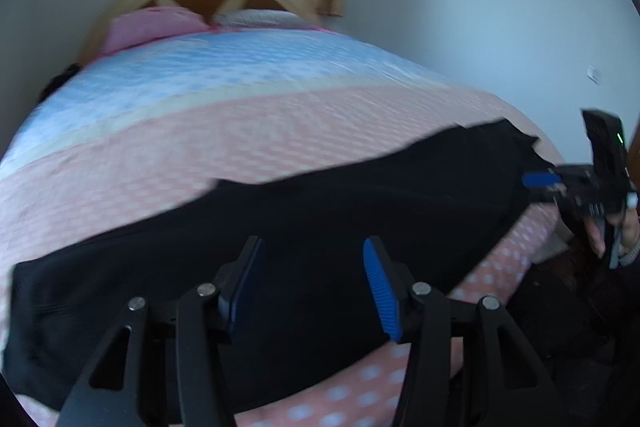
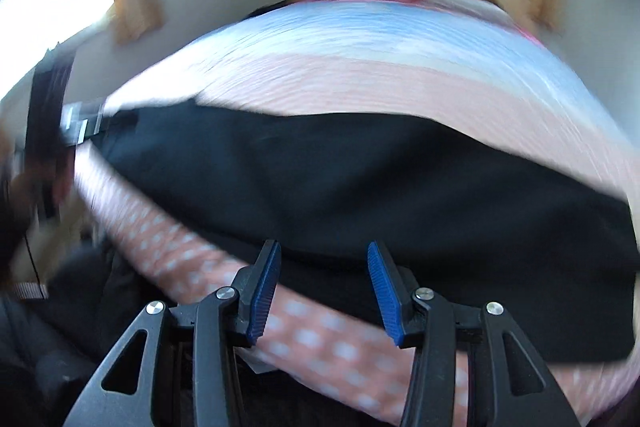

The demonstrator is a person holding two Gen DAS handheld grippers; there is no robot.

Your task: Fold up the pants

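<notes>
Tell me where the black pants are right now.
The black pants lie flat across the near, pink-dotted end of the bedspread, in both wrist views, just ahead of the open left gripper and right gripper.

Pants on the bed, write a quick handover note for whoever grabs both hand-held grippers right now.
Left hand-held gripper: open, empty, over the black pants, toward one end of them.
Right hand-held gripper: open, empty, at the near edge of the pants, above the bedspread. It also shows at the far right of the left wrist view, by the other end of the pants.
Pants: laid out long across the pink dotted bedspread, near the bed's edge. Both views are motion-blurred, so any existing fold cannot be made out.
Done: pants spread out on the bed.
Left: grip the pants and fold them.
</notes>
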